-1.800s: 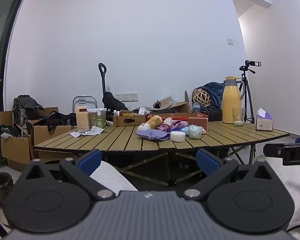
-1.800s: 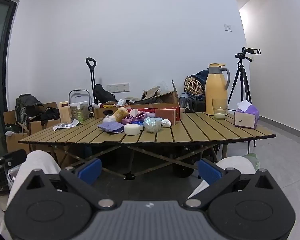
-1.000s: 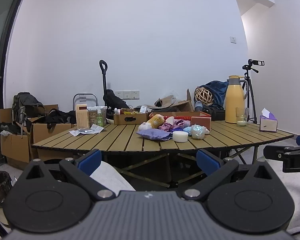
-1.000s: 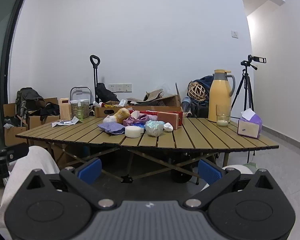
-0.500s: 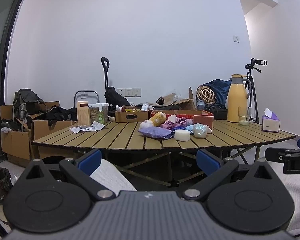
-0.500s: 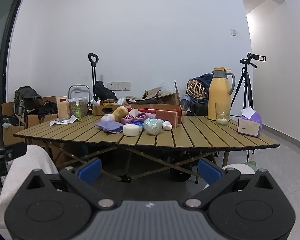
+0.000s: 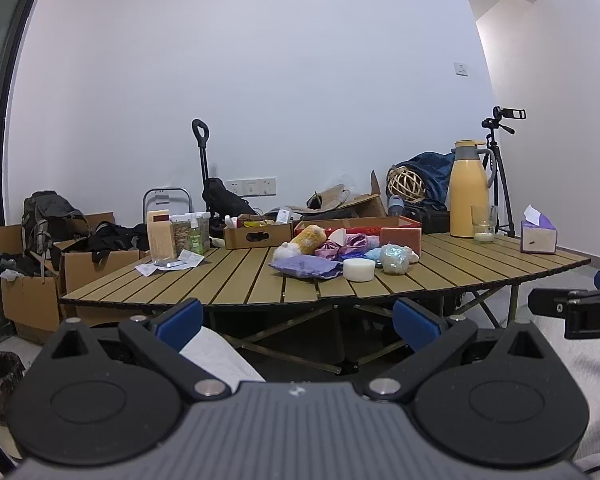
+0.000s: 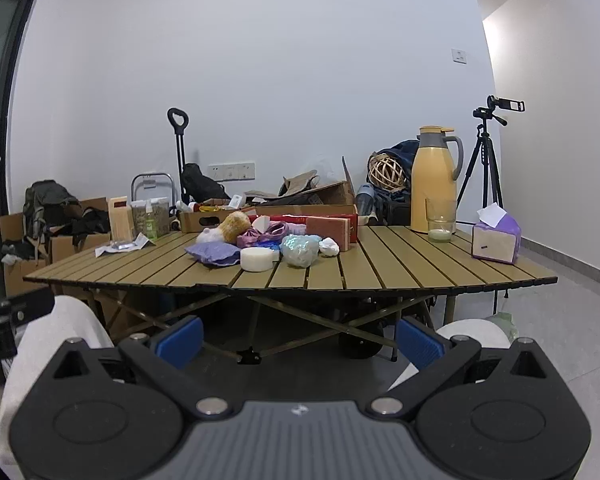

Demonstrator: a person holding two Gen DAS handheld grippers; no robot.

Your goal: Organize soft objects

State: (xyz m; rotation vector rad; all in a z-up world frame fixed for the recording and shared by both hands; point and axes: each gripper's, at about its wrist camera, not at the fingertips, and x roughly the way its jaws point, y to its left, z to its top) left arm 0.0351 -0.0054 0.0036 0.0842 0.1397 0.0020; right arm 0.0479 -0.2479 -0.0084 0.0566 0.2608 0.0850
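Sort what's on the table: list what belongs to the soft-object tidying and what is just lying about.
For the job: purple pouch, white round sponge, iridescent blue-green bundle, yellow plush toy, pink-purple fabric.

Lying about: yellow thermos jug, glass, tissue box.

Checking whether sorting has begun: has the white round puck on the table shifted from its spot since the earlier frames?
No. The white puck still sits against the purple pouch, left of the iridescent ball; only the cameras shifted.

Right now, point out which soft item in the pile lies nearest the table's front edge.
The white round sponge: it sits in front of the purple pouch and the shiny blue-green bundle.
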